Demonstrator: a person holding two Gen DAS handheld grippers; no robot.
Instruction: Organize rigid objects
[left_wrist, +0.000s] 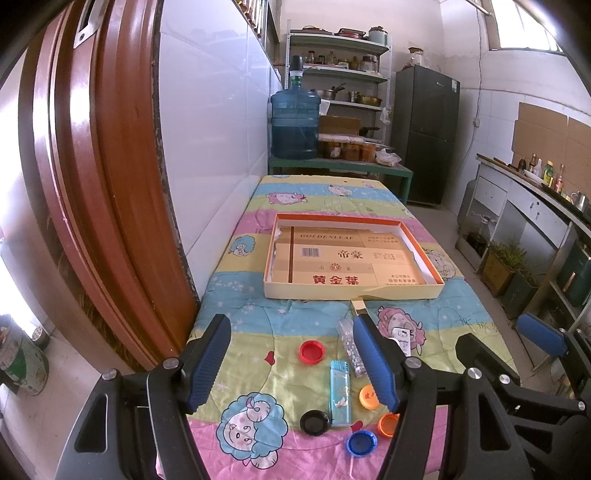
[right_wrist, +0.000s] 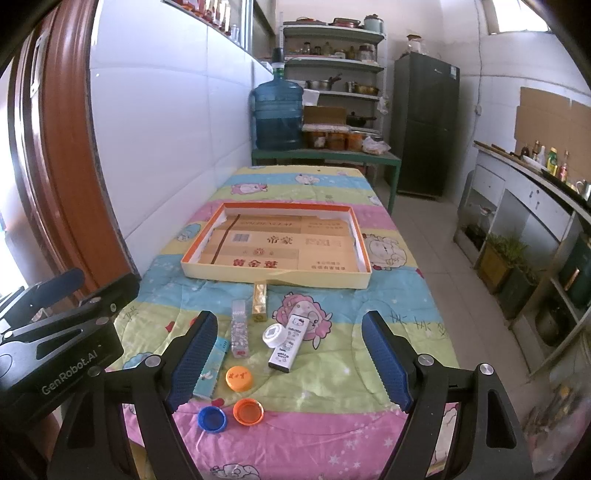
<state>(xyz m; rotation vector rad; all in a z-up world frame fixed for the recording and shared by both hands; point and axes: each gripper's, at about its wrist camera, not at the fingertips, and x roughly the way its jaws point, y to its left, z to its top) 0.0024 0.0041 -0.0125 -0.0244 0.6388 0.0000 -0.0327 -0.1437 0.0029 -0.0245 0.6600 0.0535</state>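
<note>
A shallow cardboard tray (left_wrist: 354, 291) (right_wrist: 277, 275) with an orange inner rim lies mid-table, with nothing in it. Small items lie in front of it: a red cap (left_wrist: 312, 351), a black cap (left_wrist: 314, 422), a blue cap (left_wrist: 361, 442) (right_wrist: 211, 418), orange caps (left_wrist: 369, 397) (right_wrist: 239, 377) (right_wrist: 248, 411), a blue lighter (left_wrist: 339, 393) (right_wrist: 211, 373), a clear patterned lighter (right_wrist: 239, 328), a gold lighter (right_wrist: 259, 302), a white Hello Kitty lighter (right_wrist: 290, 341) and a white round lid (right_wrist: 275, 335). My left gripper (left_wrist: 291, 349) hangs open above the caps. My right gripper (right_wrist: 288, 347) hangs open above the white lighter.
The table (left_wrist: 258, 236) wears a pastel cartoon quilt and stands against a white tiled wall. A brown door frame (left_wrist: 103, 184) is at the left. A water jug (left_wrist: 294, 123), shelves and a dark fridge (left_wrist: 424, 133) stand beyond. A counter (right_wrist: 535, 192) runs along the right.
</note>
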